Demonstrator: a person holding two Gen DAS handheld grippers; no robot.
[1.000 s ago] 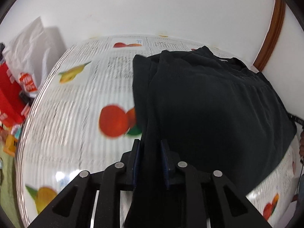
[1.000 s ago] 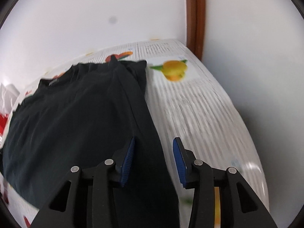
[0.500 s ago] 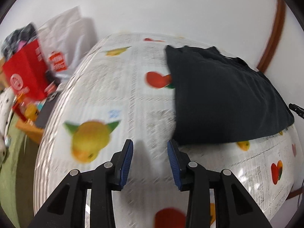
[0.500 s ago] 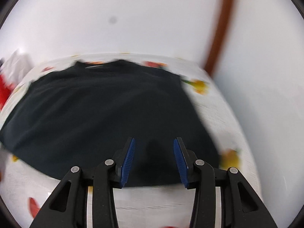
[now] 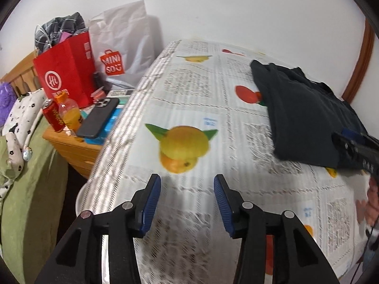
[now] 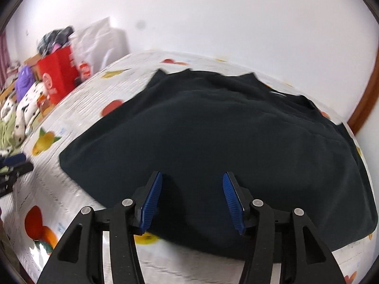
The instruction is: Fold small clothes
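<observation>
Left wrist view: the left gripper [image 5: 187,197] hangs over the fruit-print tablecloth [image 5: 189,99], its blue pads spread with only cloth pattern showing between them; the jaws have just been opening. A printed lemon-and-orange motif [image 5: 183,148] sits at twelve o'clock from the fingertips. The folded black garment [image 5: 305,118] lies on the cloth toward two o'clock, well apart from this claw. The right gripper [image 5: 355,146] reaches in at three o'clock over the garment's near edge. At ten o'clock, beside the table, a wooden nightstand [image 5: 71,149] carries a red paper bag [image 5: 64,75], a white Miniso bag [image 5: 123,47], a phone [image 5: 98,117], a red can [image 5: 53,114] and an orange drink bottle [image 5: 69,112].

Right wrist view: the right gripper [image 6: 193,197] has its pads spread, jaws just been opening, nothing pinched. The black garment [image 6: 213,137] fills the centre, lying flat under and at twelve o'clock from the fingertips. The left gripper [image 6: 14,168] shows blurred at nine o'clock.
</observation>
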